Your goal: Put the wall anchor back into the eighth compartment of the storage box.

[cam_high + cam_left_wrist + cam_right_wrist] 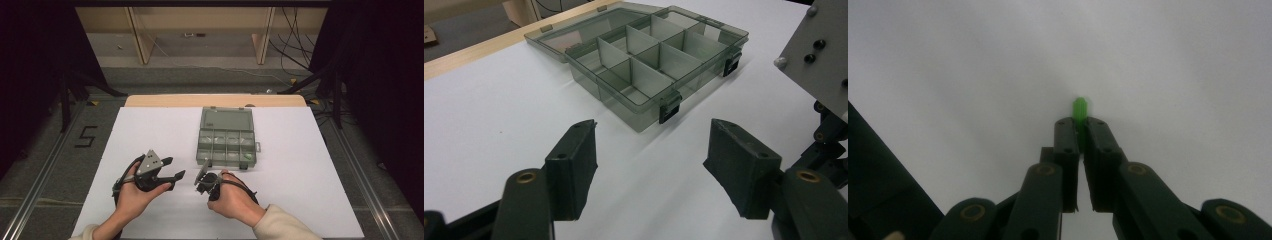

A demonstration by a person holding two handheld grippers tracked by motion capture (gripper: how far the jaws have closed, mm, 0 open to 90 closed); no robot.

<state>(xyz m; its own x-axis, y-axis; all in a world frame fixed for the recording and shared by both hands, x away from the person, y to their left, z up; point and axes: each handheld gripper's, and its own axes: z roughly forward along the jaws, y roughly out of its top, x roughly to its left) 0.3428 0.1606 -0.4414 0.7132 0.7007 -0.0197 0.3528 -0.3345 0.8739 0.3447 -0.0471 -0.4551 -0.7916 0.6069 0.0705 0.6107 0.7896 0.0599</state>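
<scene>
White table (150, 130) fills middle of high view. Grey-green compartment box (226, 136) sits upper centre, lid flat open behind it; I see it again at top of left claw view, upper centre. My left claw (172, 169), lower left of centre, released, jaws wide apart, nothing between. My right claw (1081, 131), just below box's near edge, clenched on small green piece (1080, 108), tip poking out at centre of right claw view.
</scene>
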